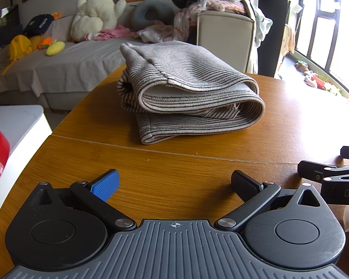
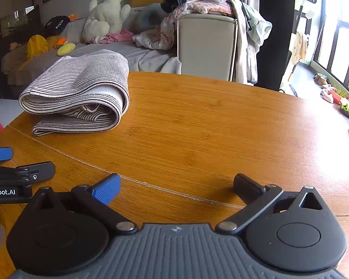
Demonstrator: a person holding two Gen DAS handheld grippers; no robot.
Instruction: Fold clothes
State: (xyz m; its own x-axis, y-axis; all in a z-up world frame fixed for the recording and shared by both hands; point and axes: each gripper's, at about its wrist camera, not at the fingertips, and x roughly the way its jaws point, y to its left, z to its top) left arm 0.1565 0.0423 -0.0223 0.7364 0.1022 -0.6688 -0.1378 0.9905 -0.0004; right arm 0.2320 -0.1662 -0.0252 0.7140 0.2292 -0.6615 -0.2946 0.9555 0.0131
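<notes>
left gripper lettered "Robot.AI", perhaps cropped

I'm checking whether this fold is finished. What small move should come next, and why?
Probably reach the left gripper forward to press the striped garment flatter. It lies folded on the wooden table, but its top layers bulge in loose loops. Both the left and the right gripper are open, empty and short of it.

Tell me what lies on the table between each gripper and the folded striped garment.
Nothing visible. Bare wood of the table runs from the open left gripper straight to the folded striped garment. The open right gripper has the same clear stretch toward it, up and leftward.
</notes>
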